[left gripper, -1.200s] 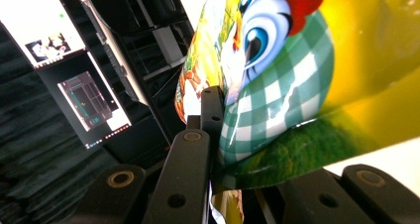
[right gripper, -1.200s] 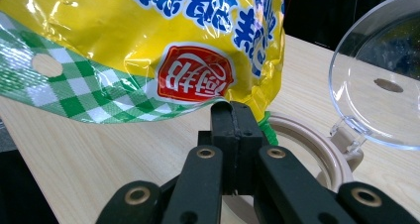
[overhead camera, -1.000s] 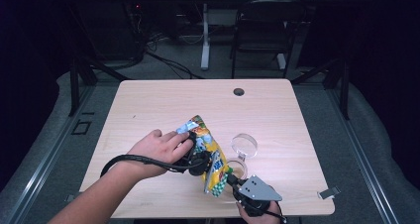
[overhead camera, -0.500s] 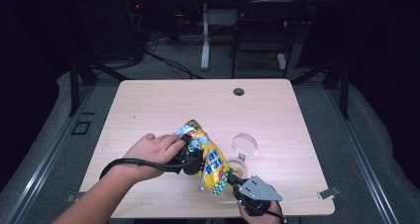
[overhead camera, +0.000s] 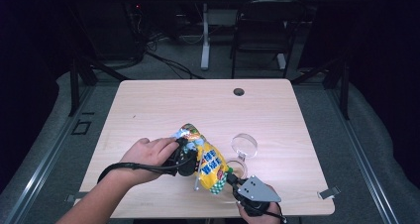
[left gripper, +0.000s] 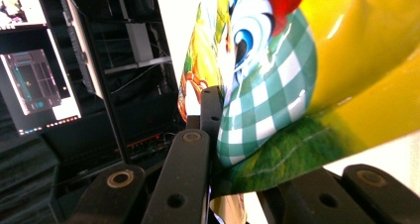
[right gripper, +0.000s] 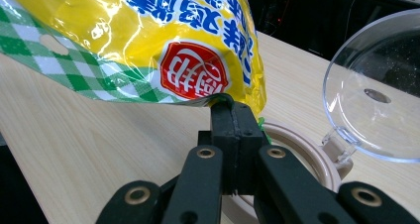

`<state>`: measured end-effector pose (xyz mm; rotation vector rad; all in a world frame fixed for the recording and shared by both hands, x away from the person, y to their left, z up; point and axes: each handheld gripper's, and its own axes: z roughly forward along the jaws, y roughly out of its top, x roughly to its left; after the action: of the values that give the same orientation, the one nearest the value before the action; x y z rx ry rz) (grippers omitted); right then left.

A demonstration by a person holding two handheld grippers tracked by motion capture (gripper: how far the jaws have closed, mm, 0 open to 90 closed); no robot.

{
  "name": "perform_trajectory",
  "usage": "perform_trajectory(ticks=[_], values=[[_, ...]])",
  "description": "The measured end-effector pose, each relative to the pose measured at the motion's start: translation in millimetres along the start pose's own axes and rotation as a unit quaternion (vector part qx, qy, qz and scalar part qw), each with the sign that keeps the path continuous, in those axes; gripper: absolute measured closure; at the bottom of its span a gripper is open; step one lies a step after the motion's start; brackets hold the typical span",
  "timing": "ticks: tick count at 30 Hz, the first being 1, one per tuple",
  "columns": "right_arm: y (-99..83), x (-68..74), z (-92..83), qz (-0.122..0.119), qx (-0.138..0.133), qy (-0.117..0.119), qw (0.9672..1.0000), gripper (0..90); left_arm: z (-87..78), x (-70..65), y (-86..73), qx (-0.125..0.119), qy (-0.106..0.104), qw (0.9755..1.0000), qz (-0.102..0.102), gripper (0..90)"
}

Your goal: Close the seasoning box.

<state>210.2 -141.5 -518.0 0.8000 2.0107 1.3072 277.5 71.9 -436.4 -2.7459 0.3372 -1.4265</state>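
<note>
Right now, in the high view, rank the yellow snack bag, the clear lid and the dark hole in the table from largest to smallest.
1. yellow snack bag
2. clear lid
3. dark hole, which lies farther from the camera but is plainly smallest.

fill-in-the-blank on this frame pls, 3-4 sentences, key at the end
1. Both grippers are shut on the yellow ____.
2. The right gripper pinches the bag at its ____ edge, as the right gripper view shows.
3. The clear lid stands hinged ____.
4. The table top is made of pale ____.

Missing words: bag; bottom; open; wood
</note>
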Motion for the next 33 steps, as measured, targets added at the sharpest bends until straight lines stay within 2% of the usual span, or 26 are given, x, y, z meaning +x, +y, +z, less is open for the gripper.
perform_trajectory(ticks=[6,7,14,20,22,24,25,26,28,30,31,32,33], values=[[0.7,-0.3,-0.2,-0.001,-0.001,-0.002,1.0000,90.0,3.1,-5.6,-5.1,-0.006,-0.007,0.9996,-0.025,85.7],[0.7,-0.3,-0.2,-0.002,-0.001,-0.002,1.0000,90.0,3.9,-7.2,-6.3,-0.008,-0.012,0.9993,-0.035,85.7],[1.7,-0.4,-0.2,-0.005,-0.003,-0.005,1.0000,90.0,8.6,-17.3,-13.1,-0.019,-0.019,0.9974,-0.067,85.4],[2.3,0.3,0.4,-0.008,-0.005,-0.004,1.0000,90.0,14.9,-29.6,-20.4,-0.036,-0.033,0.9928,-0.110,85.3],[2.3,0.2,0.4,-0.008,-0.005,-0.005,0.9999,90.0,18.5,-36.6,-23.4,-0.046,-0.040,0.9894,-0.132,85.0],[2.5,0.2,0.4,-0.008,-0.005,-0.005,0.9999,90.0,18.9,-37.9,-24.0,-0.043,-0.045,0.9890,-0.134,84.9],[2.5,0.2,0.6,-0.008,-0.006,-0.005,0.9999,90.0,20.0,-39.8,-24.5,-0.045,-0.044,0.9884,-0.138,84.9],[2.4,0.2,0.8,-0.010,-0.005,-0.006,0.9999,90.0,21.7,-43.1,-25.1,-0.047,-0.047,0.9868,-0.148,85.0],[2.4,0.3,0.8,-0.010,-0.004,-0.006,0.9999,90.0,22.2,-44.6,-25.4,-0.046,-0.051,0.9861,-0.151,85.0],[2.3,-0.1,1.0,-0.011,-0.004,-0.007,0.9999,90.0,24.9,-50.2,-26.5,-0.054,-0.052,0.9833,-0.166,85.0],[2.3,-0.1,1.0,-0.011,-0.004,-0.007,0.9999,90.0,24.9,-50.2,-26.5,-0.054,-0.052,0.9833,-0.166,85.0],[2.4,0.1,0.9,-0.011,-0.004,-0.007,0.9999,90.0,26.1,-53.0,-26.7,-0.059,-0.053,0.9814,-0.175,85.0],[2.4,0.3,0.9,-0.011,-0.006,-0.006,0.9999,90.0,26.3,-55.1,-26.8,-0.059,-0.054,0.9806,-0.179,85.0]])
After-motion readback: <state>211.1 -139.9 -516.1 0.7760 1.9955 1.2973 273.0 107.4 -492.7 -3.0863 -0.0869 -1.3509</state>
